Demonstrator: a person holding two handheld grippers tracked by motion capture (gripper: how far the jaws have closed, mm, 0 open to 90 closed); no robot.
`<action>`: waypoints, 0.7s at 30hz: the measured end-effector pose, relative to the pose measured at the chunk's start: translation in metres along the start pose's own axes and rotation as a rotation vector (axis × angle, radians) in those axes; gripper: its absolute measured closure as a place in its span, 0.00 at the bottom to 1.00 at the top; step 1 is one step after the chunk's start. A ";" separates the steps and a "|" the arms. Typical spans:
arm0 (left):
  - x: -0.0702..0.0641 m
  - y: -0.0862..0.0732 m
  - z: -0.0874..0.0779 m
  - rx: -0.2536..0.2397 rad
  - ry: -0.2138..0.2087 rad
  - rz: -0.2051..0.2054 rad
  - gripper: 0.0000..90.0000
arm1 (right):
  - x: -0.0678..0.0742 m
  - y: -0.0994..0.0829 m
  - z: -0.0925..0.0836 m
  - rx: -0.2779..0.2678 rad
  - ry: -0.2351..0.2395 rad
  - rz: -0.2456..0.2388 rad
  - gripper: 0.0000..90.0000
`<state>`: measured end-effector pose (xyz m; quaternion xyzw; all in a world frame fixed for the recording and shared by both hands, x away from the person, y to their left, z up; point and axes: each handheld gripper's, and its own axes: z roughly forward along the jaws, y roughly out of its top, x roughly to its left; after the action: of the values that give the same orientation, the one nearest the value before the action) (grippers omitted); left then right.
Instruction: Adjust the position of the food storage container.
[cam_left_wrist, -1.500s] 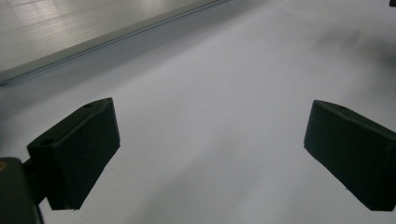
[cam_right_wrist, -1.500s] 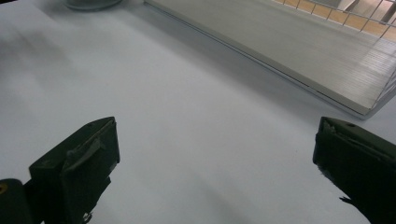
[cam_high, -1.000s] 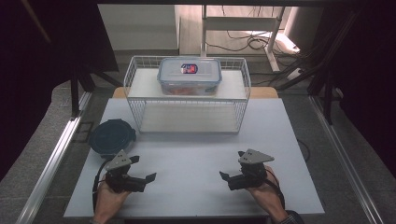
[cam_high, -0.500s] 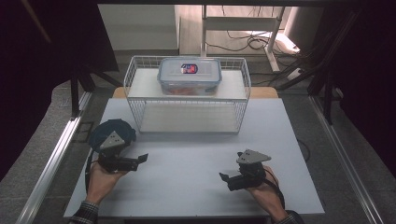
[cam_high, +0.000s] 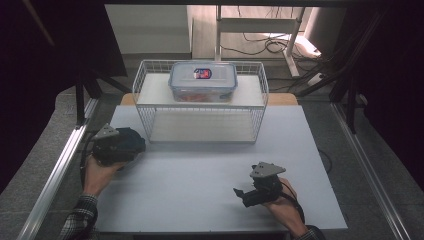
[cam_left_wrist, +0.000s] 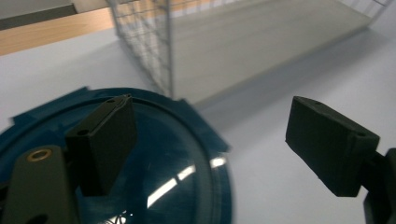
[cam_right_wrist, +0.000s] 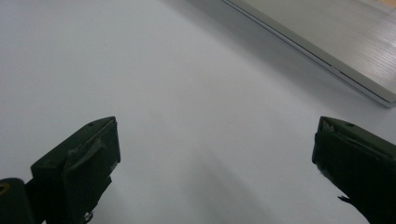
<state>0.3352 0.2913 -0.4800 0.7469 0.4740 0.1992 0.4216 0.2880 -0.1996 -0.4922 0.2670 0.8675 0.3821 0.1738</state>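
At the bench's (cam_high: 200, 190) left edge, the left hand-held gripper (cam_left_wrist: 210, 140) is hovering over a dark blue round lid (cam_left_wrist: 177, 186), jaws spread wide, one above the dome and one off its rim. Closing from here is likely risking a slip on the glossy curve. Behind sits a wire rack (cam_high: 200, 107) carrying a lidded plastic container (cam_high: 202, 82). The right hand-held gripper (cam_right_wrist: 210, 163) is resting with jaws apart, holding nothing.

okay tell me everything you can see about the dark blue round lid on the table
The dark blue round lid has a glossy clear centre and a blue plastic rim with side tabs. It lies flat on the white table near its left edge, beside the white wire rack. The left gripper hovers open above it.
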 end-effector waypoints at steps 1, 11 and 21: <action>0.004 0.000 0.001 0.001 0.011 -0.002 0.19 | 0.000 0.000 0.000 0.001 0.000 0.001 0.01; 0.048 0.001 0.000 -0.015 0.115 -0.154 0.86 | 0.000 -0.001 0.001 0.007 -0.002 -0.002 0.01; 0.087 0.007 0.006 0.052 0.230 -0.193 1.00 | 0.000 -0.001 0.001 0.011 0.000 -0.011 0.01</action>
<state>0.3839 0.3639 -0.4869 0.6810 0.5937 0.2296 0.3620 0.2882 -0.1994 -0.4933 0.2634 0.8709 0.3764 0.1745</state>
